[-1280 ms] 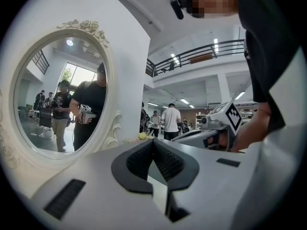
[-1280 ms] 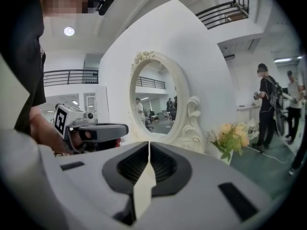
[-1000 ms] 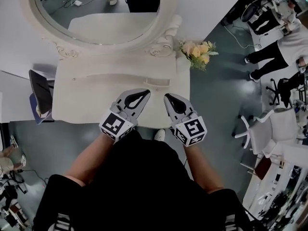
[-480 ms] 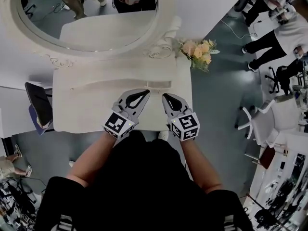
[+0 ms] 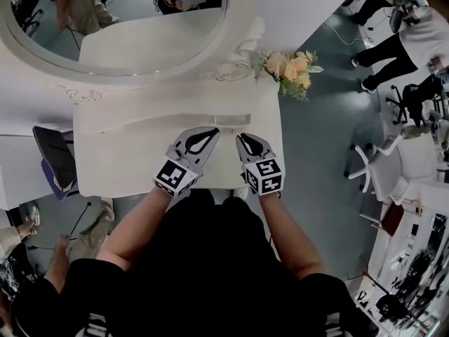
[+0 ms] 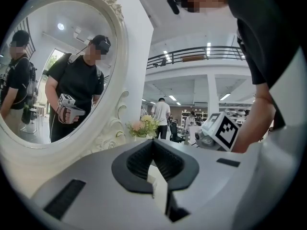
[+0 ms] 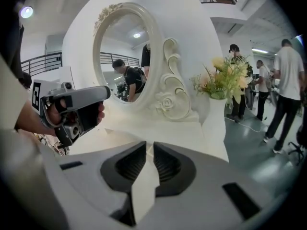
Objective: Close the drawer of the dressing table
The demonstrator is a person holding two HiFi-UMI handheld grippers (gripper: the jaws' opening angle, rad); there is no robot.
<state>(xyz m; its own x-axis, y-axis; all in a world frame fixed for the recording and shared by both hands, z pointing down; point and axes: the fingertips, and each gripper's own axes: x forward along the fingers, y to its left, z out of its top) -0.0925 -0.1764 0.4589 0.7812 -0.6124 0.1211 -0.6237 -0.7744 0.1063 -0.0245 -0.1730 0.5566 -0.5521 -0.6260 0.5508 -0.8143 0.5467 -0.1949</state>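
The white dressing table (image 5: 126,156) with its oval mirror (image 5: 140,27) fills the upper head view. A shallow drawer front (image 5: 231,121) seems to stand slightly out of the raised back ledge; I cannot tell how far. My left gripper (image 5: 212,133) hovers over the tabletop's front half, its tips (image 6: 152,142) touching and nothing held. Just to its right, my right gripper (image 5: 241,140) points down at the tabletop short of the drawer. Its jaws (image 7: 149,146) are opening, with a narrow gap and nothing between them.
A bunch of yellow and pink flowers (image 5: 291,67) stands at the table's back right corner. A dark chair (image 5: 52,161) is at the table's left side. A person's legs (image 5: 88,227) stand at the lower left. A white office chair (image 5: 375,166) and other people are on the right.
Both grippers have sunk toward the tabletop, and the right one has tilted further down. A person's legs have come into view at the lower left.
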